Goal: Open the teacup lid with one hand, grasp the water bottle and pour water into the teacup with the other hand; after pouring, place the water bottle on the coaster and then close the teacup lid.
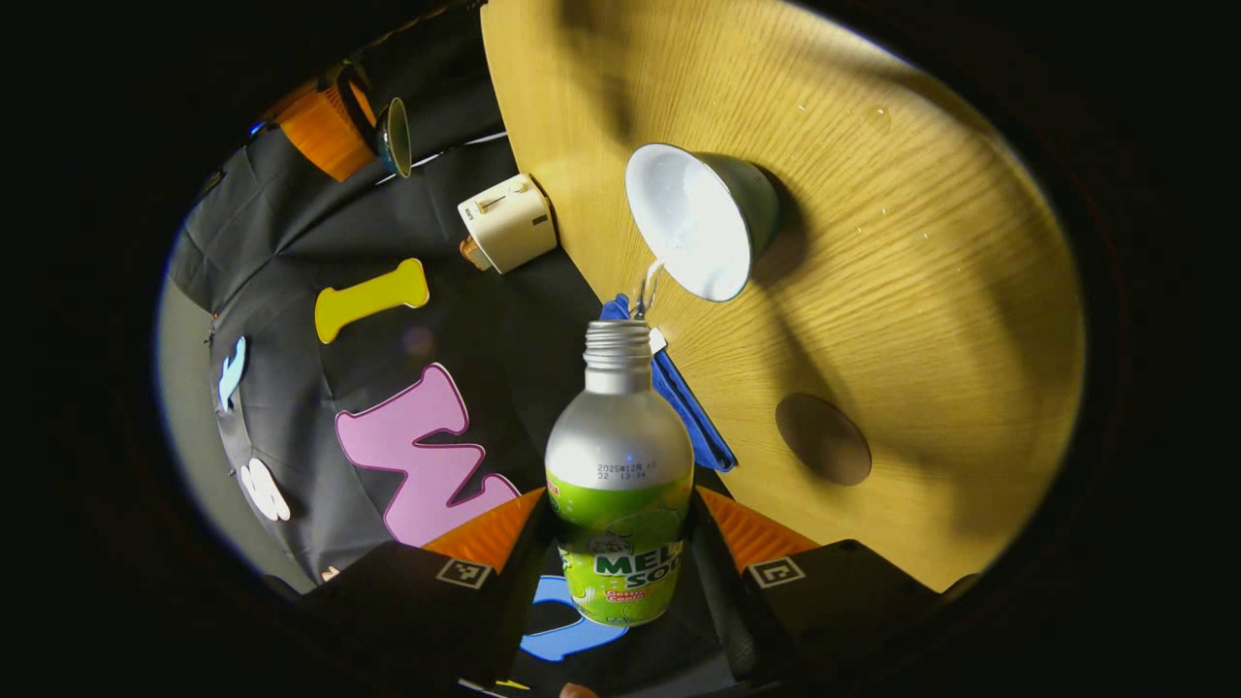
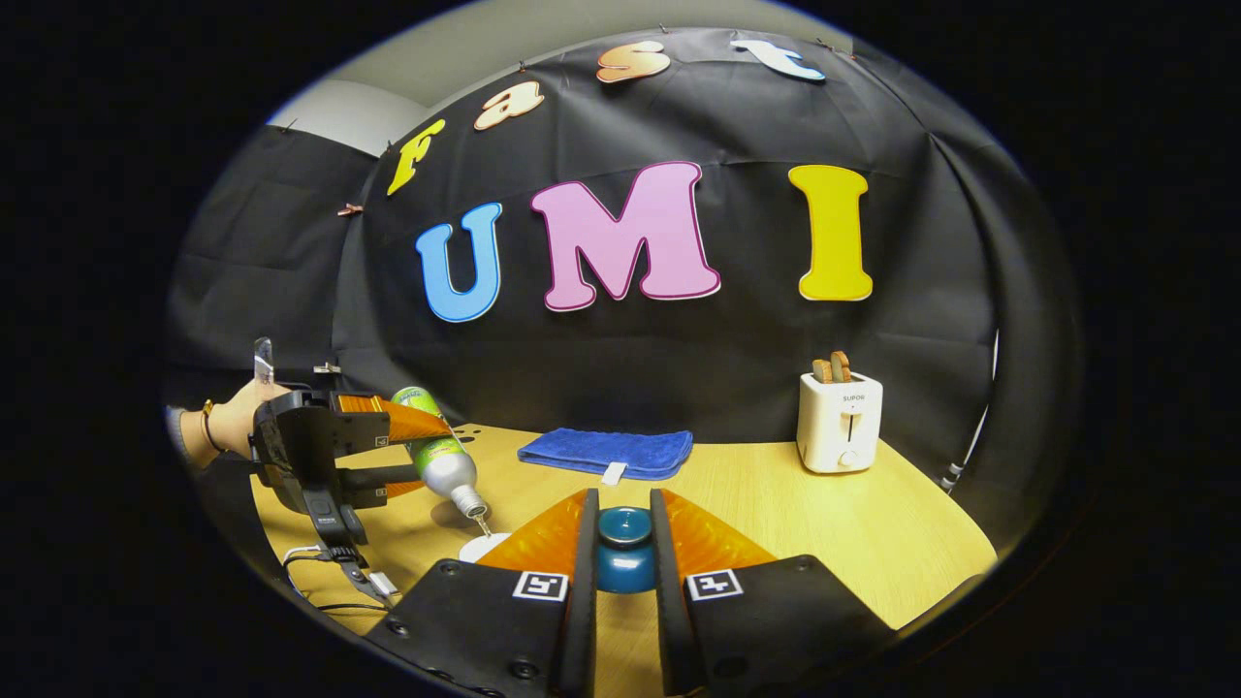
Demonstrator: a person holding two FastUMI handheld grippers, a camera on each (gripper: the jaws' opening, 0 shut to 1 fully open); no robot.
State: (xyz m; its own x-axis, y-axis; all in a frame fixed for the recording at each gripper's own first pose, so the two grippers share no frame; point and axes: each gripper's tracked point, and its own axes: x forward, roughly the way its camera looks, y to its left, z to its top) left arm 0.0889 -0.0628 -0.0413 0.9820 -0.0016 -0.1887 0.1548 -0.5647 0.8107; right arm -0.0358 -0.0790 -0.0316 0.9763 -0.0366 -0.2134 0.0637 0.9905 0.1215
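Left gripper [image 1: 620,562] clamped on the water bottle [image 1: 620,465], both fingers pressing its label band; bottle tipped, neck over the open teacup [image 1: 700,221], thin stream running in. I'd hold the mouth over the cup's middle, tilt slowly, and stop before it tops out; there look to be drops on the table [image 1: 921,291] already. Right gripper [image 2: 620,553] closed on the teacup lid [image 2: 623,548], held up off the table, well clear of the pour. Coaster [image 1: 822,438] sits bare near the cup, nothing blocking the set-down. Blue towel [image 2: 606,452] and toaster [image 2: 840,422] farther back, out of the way.
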